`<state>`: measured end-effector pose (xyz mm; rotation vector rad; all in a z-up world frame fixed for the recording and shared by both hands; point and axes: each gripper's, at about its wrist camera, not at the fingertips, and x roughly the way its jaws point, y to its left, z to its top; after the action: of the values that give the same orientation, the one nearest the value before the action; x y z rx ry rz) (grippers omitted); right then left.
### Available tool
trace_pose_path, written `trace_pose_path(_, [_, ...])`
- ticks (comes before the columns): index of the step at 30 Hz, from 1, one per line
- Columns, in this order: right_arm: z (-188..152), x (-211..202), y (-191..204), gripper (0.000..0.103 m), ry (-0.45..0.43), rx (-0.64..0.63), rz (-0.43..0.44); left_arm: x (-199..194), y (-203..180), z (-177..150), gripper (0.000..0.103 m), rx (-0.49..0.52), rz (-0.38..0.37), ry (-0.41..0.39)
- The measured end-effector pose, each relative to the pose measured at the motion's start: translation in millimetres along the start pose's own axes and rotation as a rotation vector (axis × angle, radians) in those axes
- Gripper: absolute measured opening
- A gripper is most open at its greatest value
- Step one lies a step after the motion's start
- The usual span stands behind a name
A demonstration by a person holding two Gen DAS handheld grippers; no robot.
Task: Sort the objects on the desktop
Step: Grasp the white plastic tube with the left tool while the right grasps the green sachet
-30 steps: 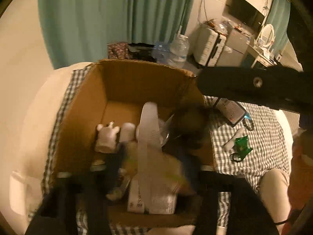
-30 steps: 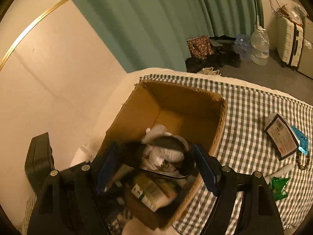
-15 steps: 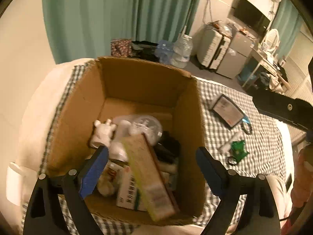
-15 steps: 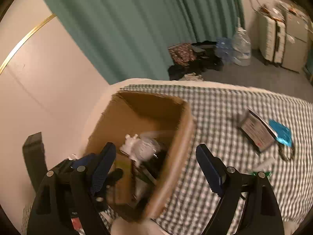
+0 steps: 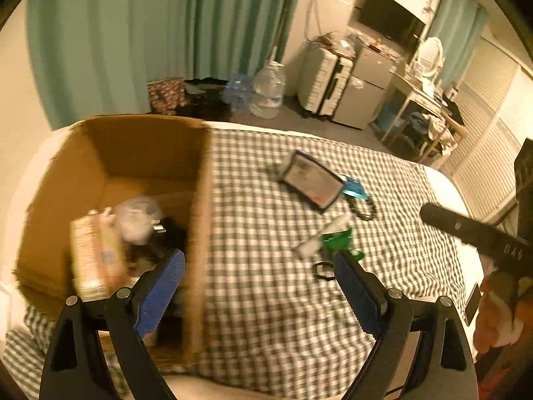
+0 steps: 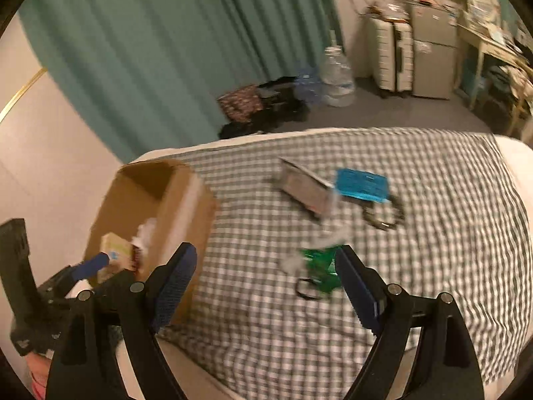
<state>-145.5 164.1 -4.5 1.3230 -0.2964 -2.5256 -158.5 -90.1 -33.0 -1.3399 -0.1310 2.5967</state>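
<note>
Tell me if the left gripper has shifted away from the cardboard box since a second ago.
Yes. The left gripper has swung rightward: the cardboard box, once centred between its fingers, now sits at the left, with checked cloth ahead.

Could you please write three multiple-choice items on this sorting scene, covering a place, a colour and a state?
1. Where does the cardboard box stand on the checked cloth?
A. at its left end
B. at its middle
C. at its right end

2. What colour is the flat packet beside the dark-framed card?
A. red
B. blue
C. yellow

3. How do the right gripper jaws stand?
A. shut on the card
B. shut, empty
C. open, empty

Key: 1 A, the box sits at the cloth's left edge; 2 B, the packet is bright blue; 3 C, only cloth shows between the jaws.
</note>
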Motion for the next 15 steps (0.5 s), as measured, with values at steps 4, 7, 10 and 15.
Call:
trace_pose_path(4, [-12.4,2.2,-42.6,0.085,0.015,0.024,-0.056,34.2,-33.1,-4.8,0.093,0.007,-0.006,0.035])
trace_pose_path(7, [-19.3,8.8,-69.5,0.085,0.028,0.046,-0.083,67.9,-49.8,-10.9,0.093,0.023,-0.002,0.087])
trace_pose_path(10, [-26.3,20.5,-89.9,0.085,0.034,0.049,-0.086,101.4,-63.2,-18.0,0.093,0.057,0.035,0.128])
trace_pose_path(15, [-38.8,54.3,-110.3,0.085,0.085,0.029,-0.082,154.7,-73.0,-29.1,0.093,0.109,0.11,0.169])
